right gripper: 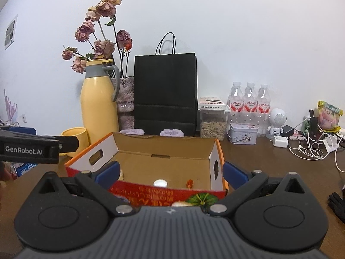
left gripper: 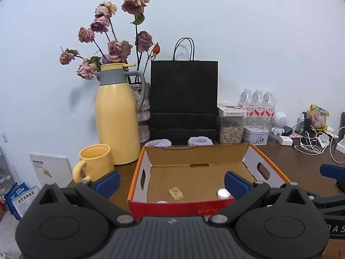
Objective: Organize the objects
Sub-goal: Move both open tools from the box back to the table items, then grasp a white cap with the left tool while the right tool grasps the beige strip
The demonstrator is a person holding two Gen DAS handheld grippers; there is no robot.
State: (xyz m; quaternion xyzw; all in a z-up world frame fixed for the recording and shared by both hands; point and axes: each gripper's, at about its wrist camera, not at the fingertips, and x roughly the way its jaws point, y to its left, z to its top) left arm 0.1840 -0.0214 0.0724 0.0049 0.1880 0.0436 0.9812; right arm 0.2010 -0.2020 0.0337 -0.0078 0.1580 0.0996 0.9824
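**Both claws spread at near wall of cardboard box**

The left gripper (left gripper: 172, 182) is seen spread wide, nothing pinched between its blue pads (left gripper: 107, 183). The right gripper (right gripper: 171, 173) is likewise held spread and empty. Straight ahead of both claws an open cardboard box (left gripper: 194, 155) is set on the brown table (right gripper: 280, 168), its red near wall just beyond the fingertips.

Inside the box, between the left claw's fingers, a small tan block (left gripper: 176, 193) is seen lying on the floor; a white round cap (left gripper: 223, 193) lies close to the right finger. From the right wrist view a small orange item (right gripper: 189, 183) is seen by the near wall, too small to identify.

Beyond the box a black paper bag (left gripper: 183, 99) is stood upright. Ahead-left of the left claw are a yellow mug (left gripper: 94, 161) and yellow thermos jug (left gripper: 117, 116).
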